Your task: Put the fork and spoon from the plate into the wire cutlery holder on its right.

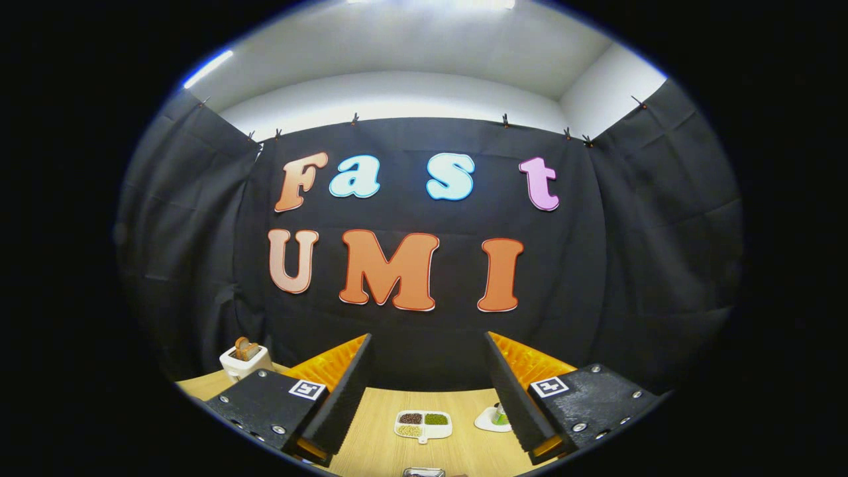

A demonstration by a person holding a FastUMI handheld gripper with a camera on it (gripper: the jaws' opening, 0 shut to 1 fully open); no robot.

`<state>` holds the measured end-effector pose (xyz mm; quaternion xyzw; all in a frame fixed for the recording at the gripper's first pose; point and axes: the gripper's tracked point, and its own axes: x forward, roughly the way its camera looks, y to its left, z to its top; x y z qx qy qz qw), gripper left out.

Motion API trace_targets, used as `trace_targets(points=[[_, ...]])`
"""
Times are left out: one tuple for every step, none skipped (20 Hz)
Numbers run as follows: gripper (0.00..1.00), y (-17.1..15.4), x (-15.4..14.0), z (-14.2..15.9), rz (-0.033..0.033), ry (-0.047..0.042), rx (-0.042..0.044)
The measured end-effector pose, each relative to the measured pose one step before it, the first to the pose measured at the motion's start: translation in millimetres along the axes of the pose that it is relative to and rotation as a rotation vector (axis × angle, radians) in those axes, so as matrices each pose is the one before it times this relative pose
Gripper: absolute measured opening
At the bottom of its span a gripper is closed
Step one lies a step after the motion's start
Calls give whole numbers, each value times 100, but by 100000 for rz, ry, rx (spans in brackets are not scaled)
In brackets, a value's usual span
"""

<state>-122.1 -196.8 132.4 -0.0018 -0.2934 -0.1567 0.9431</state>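
Note:
My gripper (427, 391) is held high over a wooden table (377, 450), its two fingers spread wide apart with nothing between them. Between and just below the fingers, the rim of something metallic (423, 472) peeks in at the near edge of the table; I cannot tell what it is. The gripper looks mostly at the booth's back wall.
A white divided dish (423, 424) with brown, green and pale fillings lies on the table between the fingers. A small white dish with a green thing (494, 417) sits beside the right finger. A white toaster holding bread (244, 358) stands beyond the left finger.

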Motion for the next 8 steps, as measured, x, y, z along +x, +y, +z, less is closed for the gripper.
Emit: trace_targets(points=[[96,289,-134,611,633,-2543,-85],[96,226,-117,611,526,-2751,-557],[97,72,84,434,506,-2678,-1199],[97,216,-44,470,619,-2004,-1629],[97,142,86,297,0,-1217,-1266],[97,231,-16,219,352,-384,-264],[97,193,-106,126,159,-192,729],[97,225,-131,269,755,-509,1027]])
